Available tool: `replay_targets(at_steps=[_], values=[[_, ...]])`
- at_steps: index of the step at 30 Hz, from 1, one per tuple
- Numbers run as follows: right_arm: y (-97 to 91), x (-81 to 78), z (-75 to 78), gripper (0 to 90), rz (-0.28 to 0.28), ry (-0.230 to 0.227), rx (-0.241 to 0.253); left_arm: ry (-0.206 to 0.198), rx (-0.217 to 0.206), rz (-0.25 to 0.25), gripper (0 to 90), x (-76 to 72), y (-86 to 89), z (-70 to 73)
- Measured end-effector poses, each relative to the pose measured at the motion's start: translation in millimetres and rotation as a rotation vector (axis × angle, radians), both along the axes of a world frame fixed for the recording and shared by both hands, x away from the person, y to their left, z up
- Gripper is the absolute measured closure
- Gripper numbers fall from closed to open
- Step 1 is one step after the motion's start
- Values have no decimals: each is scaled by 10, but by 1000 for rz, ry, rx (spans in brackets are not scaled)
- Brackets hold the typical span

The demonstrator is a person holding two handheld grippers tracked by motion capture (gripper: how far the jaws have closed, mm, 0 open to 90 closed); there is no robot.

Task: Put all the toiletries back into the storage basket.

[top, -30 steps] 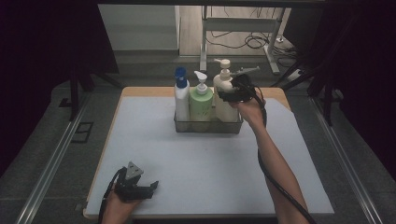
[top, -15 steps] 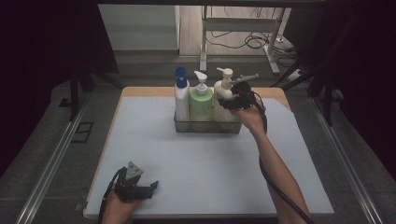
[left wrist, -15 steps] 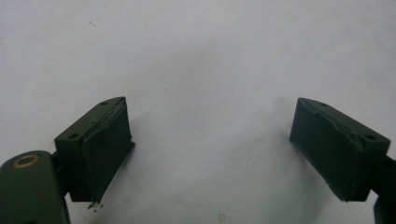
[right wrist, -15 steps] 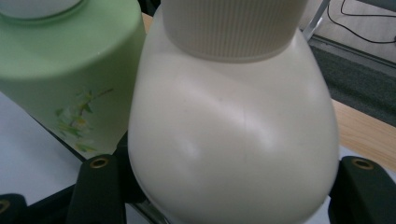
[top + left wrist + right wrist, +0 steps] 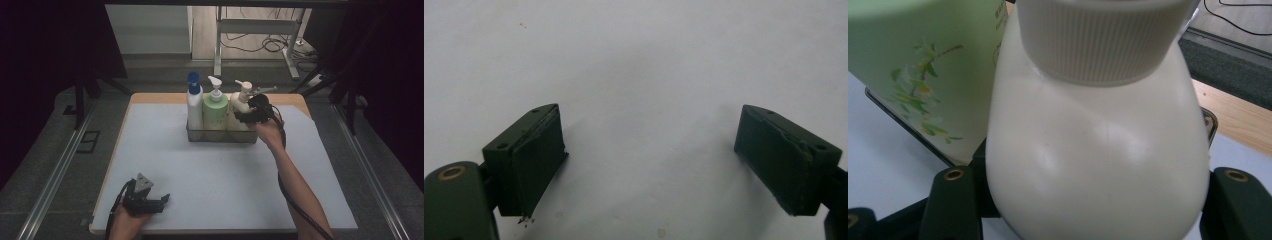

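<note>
Mostly smooth, bulbous cream bottle (image 5: 1098,165)

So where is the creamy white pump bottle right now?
In the high view, the cream pump bottle stands at the right end of the clear tray, beside the green bottle, with the right tongs around it.

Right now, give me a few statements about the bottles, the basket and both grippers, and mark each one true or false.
1. Three bottles stand in the basket. True.
2. The green bottle stands at the row's right end. False: it is in the middle, with the cream bottle on the right.
3. The right gripper holds the cream bottle. True.
4. The left gripper grips the blue-capped bottle. False: it is open over the white mat.
</note>
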State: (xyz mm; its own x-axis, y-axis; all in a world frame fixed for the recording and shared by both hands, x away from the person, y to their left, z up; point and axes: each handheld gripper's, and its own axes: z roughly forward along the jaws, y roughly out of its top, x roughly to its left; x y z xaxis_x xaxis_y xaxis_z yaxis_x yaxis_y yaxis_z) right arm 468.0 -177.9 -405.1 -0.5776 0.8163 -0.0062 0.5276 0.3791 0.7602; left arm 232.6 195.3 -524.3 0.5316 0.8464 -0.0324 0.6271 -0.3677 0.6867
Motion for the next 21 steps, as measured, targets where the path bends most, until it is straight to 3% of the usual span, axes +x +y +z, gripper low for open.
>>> replay_targets(at_steps=[17, 21], values=[[9, 23, -1, 349, 8, 6, -14, -1, 1, 0, 122, 0, -1, 0], [-9, 19, -4, 312, 21, 8, 2, -1, 1, 0, 122, 0, -1, 0]])
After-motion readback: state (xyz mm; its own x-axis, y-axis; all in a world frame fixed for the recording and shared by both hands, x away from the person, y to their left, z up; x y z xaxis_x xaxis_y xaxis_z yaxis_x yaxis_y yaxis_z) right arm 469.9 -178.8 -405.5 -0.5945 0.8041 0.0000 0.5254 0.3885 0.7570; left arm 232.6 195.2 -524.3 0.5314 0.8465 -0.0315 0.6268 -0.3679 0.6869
